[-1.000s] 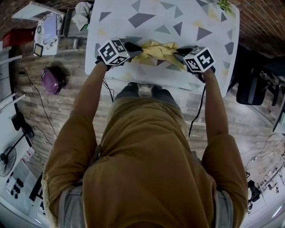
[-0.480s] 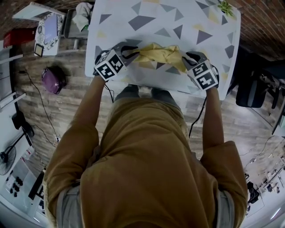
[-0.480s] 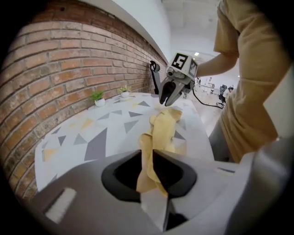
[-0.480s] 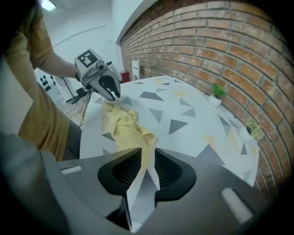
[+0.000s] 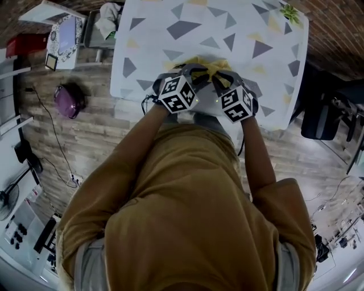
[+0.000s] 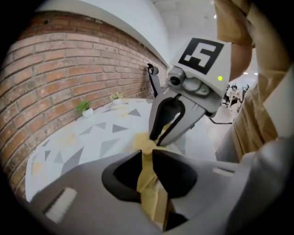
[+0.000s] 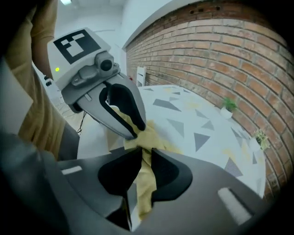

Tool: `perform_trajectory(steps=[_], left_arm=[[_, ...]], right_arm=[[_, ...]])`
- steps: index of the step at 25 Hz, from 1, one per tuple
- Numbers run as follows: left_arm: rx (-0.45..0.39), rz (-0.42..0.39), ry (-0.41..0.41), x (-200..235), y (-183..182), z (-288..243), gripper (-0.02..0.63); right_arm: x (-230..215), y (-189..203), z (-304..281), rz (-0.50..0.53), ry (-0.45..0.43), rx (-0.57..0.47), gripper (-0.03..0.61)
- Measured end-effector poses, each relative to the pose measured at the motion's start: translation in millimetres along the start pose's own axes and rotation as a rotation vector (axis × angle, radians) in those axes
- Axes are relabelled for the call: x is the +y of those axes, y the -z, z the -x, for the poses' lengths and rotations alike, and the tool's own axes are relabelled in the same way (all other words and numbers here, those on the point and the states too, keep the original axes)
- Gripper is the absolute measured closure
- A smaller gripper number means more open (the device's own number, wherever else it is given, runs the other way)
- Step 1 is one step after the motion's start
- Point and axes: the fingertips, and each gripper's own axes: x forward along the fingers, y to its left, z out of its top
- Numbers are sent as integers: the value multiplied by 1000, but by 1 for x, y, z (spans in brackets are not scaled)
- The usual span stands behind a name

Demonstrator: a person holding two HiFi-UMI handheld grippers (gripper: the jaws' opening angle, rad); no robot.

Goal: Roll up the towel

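The yellow towel (image 5: 208, 66) lies bunched on the white table (image 5: 170, 45) patterned with grey and yellow triangles, close to its near edge. My left gripper (image 5: 196, 74) and right gripper (image 5: 220, 79) stand close together over it, tips nearly meeting. In the left gripper view the left gripper (image 6: 146, 153) is shut on a fold of towel (image 6: 141, 141), with the right gripper (image 6: 161, 135) facing it and pinching the same bunch. In the right gripper view the right gripper (image 7: 146, 153) is shut on the towel (image 7: 155, 137), opposite the left gripper (image 7: 135, 131).
A small plant (image 5: 289, 8) stands at the table's far right corner, next to the brick wall (image 6: 55, 73). On the floor lie a purple bag (image 5: 68, 101) to the left, a cable, and a black chair (image 5: 318, 113) to the right.
Both grippers have swung inward toward each other. The towel, earlier stretched between them, is now gathered into a small bunch between the tips.
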Motion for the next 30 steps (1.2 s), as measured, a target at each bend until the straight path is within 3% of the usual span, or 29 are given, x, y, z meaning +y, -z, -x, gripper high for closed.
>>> perform_trajectory(steps=[4,9,15,19,26,30], left_arm=[[81,72,-2,5,38,6,534],[85,125,-29,15,53,18,534],[105,127,-86,18,61,31,534],[133,192,-102,21,84,39,535],[123,179,-111,22,85,42,535],[94,155,-138,26,82,54,534]], right_arm=[[-5,13,-1,-41,-12,-2,511],[-16,24,3,-60,-3,14,511],[-28,31,12,-112,22,17,511],[-35,36,22,-168,56,1,511],[-33,19,46,-145,109,-66,509],[-35,13,67,-80,127,-105,508]])
